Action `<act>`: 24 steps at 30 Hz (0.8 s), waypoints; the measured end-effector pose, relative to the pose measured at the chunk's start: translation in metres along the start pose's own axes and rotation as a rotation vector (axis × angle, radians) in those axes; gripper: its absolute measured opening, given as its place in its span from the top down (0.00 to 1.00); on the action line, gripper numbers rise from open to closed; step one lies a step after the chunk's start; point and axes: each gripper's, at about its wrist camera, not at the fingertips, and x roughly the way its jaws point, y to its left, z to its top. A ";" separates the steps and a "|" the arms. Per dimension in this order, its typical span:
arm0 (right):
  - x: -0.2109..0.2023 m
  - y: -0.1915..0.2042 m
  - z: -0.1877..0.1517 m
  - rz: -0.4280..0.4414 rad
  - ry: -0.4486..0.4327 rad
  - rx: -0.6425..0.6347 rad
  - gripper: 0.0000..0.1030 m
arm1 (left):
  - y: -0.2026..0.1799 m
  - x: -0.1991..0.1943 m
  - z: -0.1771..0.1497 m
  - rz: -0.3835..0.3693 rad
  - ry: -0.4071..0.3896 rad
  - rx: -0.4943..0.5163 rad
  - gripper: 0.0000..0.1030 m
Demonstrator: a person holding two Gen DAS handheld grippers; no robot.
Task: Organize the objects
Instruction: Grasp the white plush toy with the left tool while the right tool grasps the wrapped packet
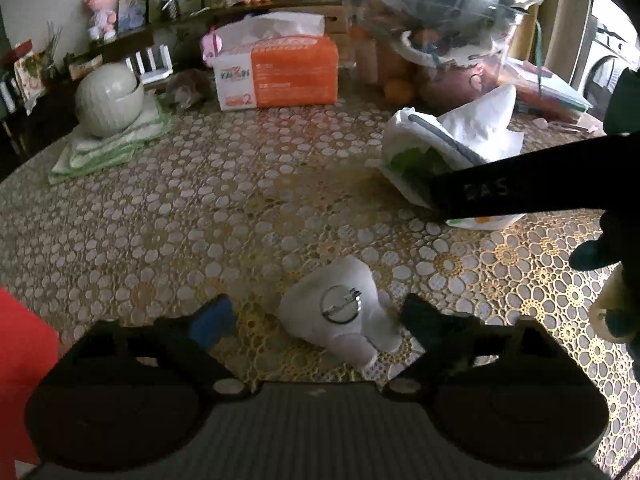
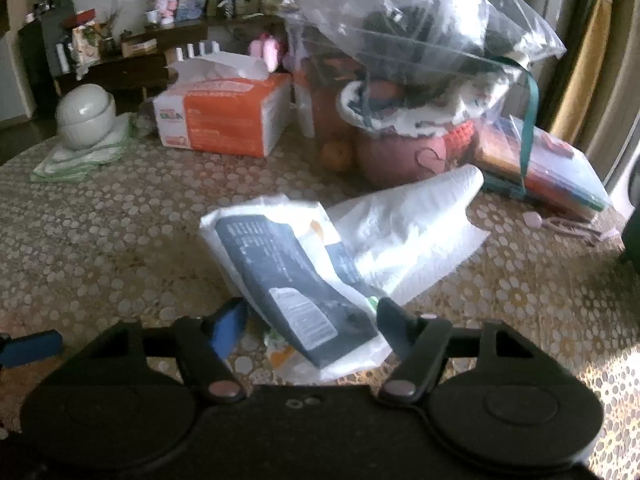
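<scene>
A small white soft piece with a round metal pin clasp lies on the lace-patterned tablecloth. My left gripper is open around it, with a gap on each side. A crumpled white plastic bag holding a dark blue printed packet lies further right; the bag also shows in the left wrist view. My right gripper straddles the packet's near end, its fingers close to the edges, and no firm pinch shows. One of its black fingers crosses the bag in the left wrist view.
An orange tissue box stands at the back. Stacked white bowls rest on a folded green-edged cloth. A clear plastic bag covers a pink pot, with an orange fruit and colourful folders nearby.
</scene>
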 end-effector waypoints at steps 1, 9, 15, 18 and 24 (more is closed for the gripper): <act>0.000 0.000 0.000 -0.006 -0.001 0.005 0.39 | -0.001 -0.001 0.001 -0.004 -0.003 0.002 0.29; -0.013 -0.002 -0.004 0.002 -0.023 0.033 0.71 | -0.005 -0.013 0.003 -0.012 -0.013 0.003 0.49; -0.038 -0.005 -0.014 0.068 -0.020 0.056 0.81 | -0.002 -0.030 0.002 -0.025 -0.025 -0.001 0.49; -0.053 -0.004 -0.023 0.092 -0.012 0.057 0.83 | 0.001 -0.042 0.000 -0.037 -0.026 0.001 0.49; -0.090 0.006 -0.045 0.127 -0.032 0.021 0.89 | 0.006 -0.071 -0.009 -0.061 -0.039 0.022 0.49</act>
